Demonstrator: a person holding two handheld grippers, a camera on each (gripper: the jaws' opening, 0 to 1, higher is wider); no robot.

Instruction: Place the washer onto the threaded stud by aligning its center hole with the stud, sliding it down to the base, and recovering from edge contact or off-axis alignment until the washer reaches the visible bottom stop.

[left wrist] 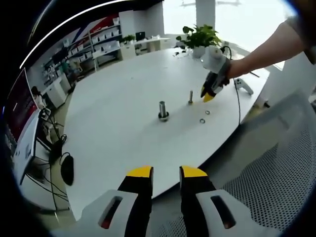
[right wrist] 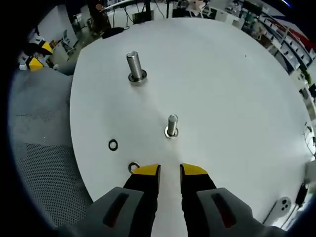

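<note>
On the white round table [right wrist: 237,89] stand two threaded studs. The thicker stud [right wrist: 134,66] [left wrist: 163,110] is farther off, and the thin stud [right wrist: 172,126] [left wrist: 190,97] rises just ahead of my right gripper [right wrist: 170,172]. That gripper's jaws are open with nothing between them. A dark ring [right wrist: 113,144] and a metal washer [right wrist: 133,167] lie loose by its left jaw tip. The washers [left wrist: 205,116] also show in the left gripper view. My left gripper [left wrist: 167,173] hangs open off the table's near edge, far from the studs. The right gripper [left wrist: 210,94] is held by a person's arm.
A potted plant [left wrist: 200,37] stands at the table's far side, and a white handheld device [left wrist: 243,85] lies near the right edge. A grey mesh chair [left wrist: 276,187] [right wrist: 39,163] sits beside the table. Shelves and desks line the room behind.
</note>
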